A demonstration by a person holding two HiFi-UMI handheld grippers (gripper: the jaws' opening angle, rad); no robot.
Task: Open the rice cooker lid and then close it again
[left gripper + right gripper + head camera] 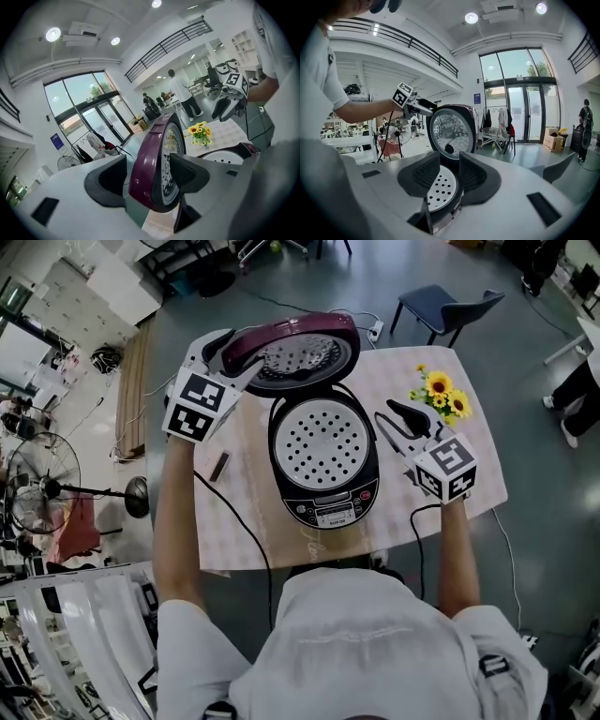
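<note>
Lid: your round dark-purple rice cooker lid (150,159) stands swung up, close to upright, and its rim sits between the fingers of your left gripper (149,176).
Left fingers: wide apart and not clamped. The finger on the outer side stands just clear of the purple shell. The other finger (187,173) lies right at the lid's silvery dimpled inner face, and you cannot tell whether it touches.
Right fingers: your right gripper (449,176) holds its fingers a little apart with nothing gripped. The cooker's open top and the raised lid show past the gap.
Cooker: the black-and-purple rice cooker (323,502) sits between your two grippers, just beside the right fingertips. Its white perforated inner plate (322,446) is uncovered, and the lid rises from its far edge.
Desk: the desk with the pale checked cloth (253,531) carries the cooker, below both pairs of fingers.
Flowers: a small bunch of yellow sunflowers (441,395) stands just beyond your right fingers, on the side away from the cooker.
</note>
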